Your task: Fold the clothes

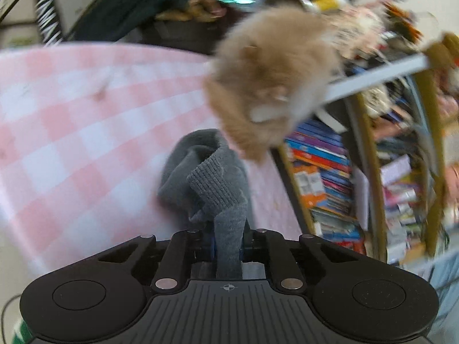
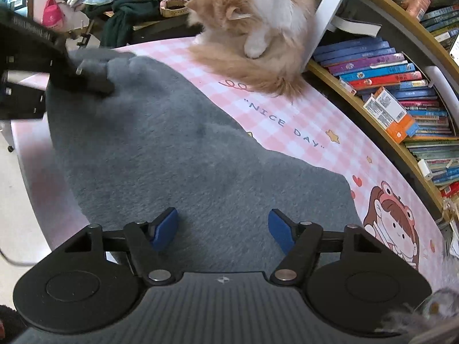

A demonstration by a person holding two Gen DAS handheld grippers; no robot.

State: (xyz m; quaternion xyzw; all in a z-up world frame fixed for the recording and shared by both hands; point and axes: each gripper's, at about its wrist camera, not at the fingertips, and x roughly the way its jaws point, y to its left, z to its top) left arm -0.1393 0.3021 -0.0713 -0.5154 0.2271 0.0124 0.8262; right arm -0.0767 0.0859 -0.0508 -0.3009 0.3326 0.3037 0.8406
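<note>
From my left wrist camera, the left gripper is clamped on a ribbed cuff of the grey sweater. The knit runs straight out from between the fingers and bunches in a twisted heap just ahead, resting on the pink checked mat that covers the bench. So the cloth's long axis lies along my gripper's own line, away from me. A fluffy ginger cat sits just beyond the heap, near the bench's far edge, with crowded bookshelves off to the right. The view is blurred, so I cannot read fine detail.

From my right wrist camera, the right gripper stands wide, both blue pads apart and holding nothing, hovering low over the sweater. The body of the garment spreads flat across the mat, stretching from under my fingers toward the far left, where the left gripper has its end pinched. The cat sits at the far edge, its tail close beside the sweater's border but, as far as I can tell, not on it.

I judge the right hand the nearer one to the sweater's near hem, which lies directly below and ahead of its open fingers; the coming grasp turns on dropping straight down there.
</note>
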